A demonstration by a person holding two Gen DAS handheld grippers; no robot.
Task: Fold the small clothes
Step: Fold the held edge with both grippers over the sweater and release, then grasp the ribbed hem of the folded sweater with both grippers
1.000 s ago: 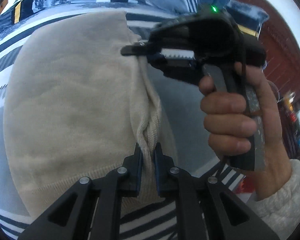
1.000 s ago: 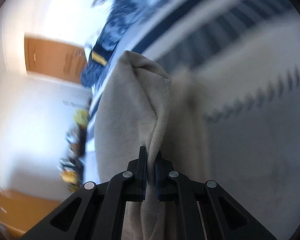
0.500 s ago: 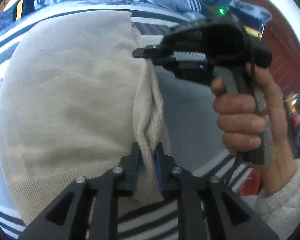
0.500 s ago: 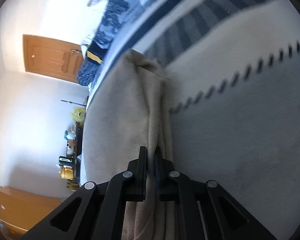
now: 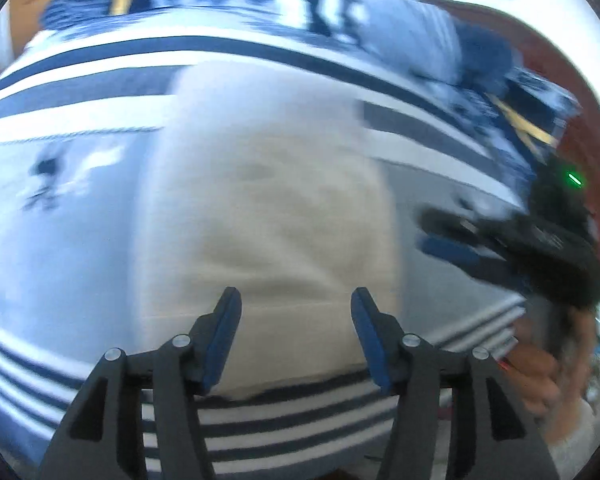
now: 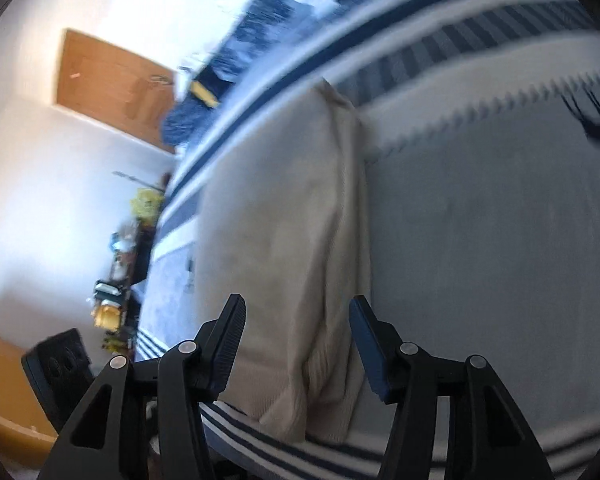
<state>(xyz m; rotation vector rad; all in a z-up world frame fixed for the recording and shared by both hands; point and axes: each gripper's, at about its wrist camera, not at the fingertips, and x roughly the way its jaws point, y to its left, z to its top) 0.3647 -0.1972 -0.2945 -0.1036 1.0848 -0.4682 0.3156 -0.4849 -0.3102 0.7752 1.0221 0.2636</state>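
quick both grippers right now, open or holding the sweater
left gripper: fingers opening, nothing held, beige sweater lies below.
right gripper: fingers opening, sweater released.

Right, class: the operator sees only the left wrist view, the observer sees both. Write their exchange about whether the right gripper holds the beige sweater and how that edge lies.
Operator: The right gripper is just a blur at the edge of my view. Is it holding the beige sweater?
Observer: No. The right gripper is opening, and the beige sweater lies between its fingers with no pad pressing on it.
Operator: How does that edge lie?
Observer: It is doubled over into a thick fold that runs away from the gripper along the striped bedcover.
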